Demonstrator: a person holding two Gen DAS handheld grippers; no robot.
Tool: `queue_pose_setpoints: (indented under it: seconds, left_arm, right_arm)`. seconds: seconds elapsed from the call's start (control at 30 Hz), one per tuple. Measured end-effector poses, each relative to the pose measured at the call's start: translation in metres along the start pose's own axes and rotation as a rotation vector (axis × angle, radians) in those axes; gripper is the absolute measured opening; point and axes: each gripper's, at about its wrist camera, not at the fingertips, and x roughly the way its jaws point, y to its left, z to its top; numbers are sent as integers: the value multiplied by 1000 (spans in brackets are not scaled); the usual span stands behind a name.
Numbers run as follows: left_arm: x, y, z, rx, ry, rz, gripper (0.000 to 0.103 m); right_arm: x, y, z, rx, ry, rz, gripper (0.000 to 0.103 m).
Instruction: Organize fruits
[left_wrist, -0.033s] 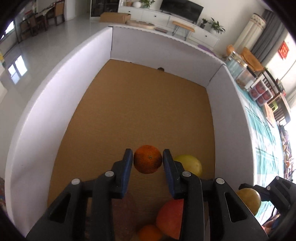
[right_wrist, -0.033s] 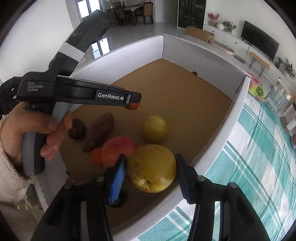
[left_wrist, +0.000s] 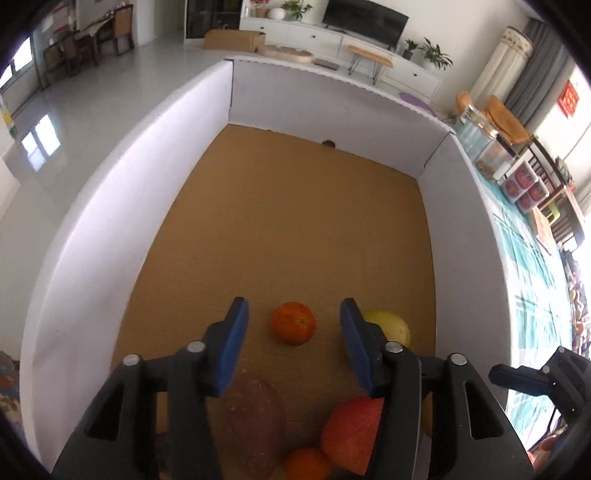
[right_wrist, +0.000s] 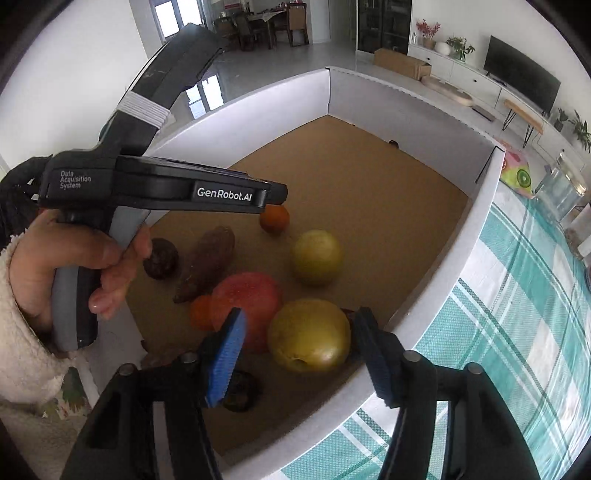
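Note:
A white-walled box (left_wrist: 110, 206) with a brown floor holds the fruit. My left gripper (left_wrist: 294, 332) is open above a small orange (left_wrist: 293, 323) that lies on the floor between its fingers, apart from both. The orange also shows in the right wrist view (right_wrist: 274, 218). My right gripper (right_wrist: 299, 354) is open around a yellow-green pear (right_wrist: 309, 334) that rests in the box near its wall, with gaps on both sides. A red apple (right_wrist: 247, 295), a yellow fruit (right_wrist: 317, 254), a second small orange (right_wrist: 201, 312) and a sweet potato (right_wrist: 208, 262) lie nearby.
A dark round fruit (right_wrist: 160, 258) lies at the left of the box, another dark one (right_wrist: 242, 391) under my right gripper. The box stands on a teal checked tablecloth (right_wrist: 517, 332). Jars and containers (left_wrist: 517, 181) stand at the right beyond the box.
My left gripper has opened and let go of the small orange, which now lies on the box floor. My right gripper has opened off the pear, which now rests in the box.

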Motion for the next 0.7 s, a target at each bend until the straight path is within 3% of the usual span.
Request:
queue_pose_setpoints:
  seconds: [0.07,0.13,0.2,0.3,0.4,0.7]
  left_arm:
    - [-16,-2,-3,26,-59,33,73]
    - [-36,-1,-5,63,-116,66,75]
    - [-56,-6,-8,91,-181,103,87]
    - [-83,-17,-19,119,-259,203,88]
    - [-97,-23,-26,104,-258,261,90]
    - [-116,-19,-61,42,-208,346,91]
  right_arm:
    - [-14,0,4,19,-24,-5,92]
    - [-30,-2,7,25,-56,-11,93]
    - [-46,-5,10,53,-92,-20,94]
    - [-64,-10,9,122,-137,-55,97]
    - [-74,-7,0,173,-160,-74,101]
    - [-74,19,-28,207,-125,-142,102]
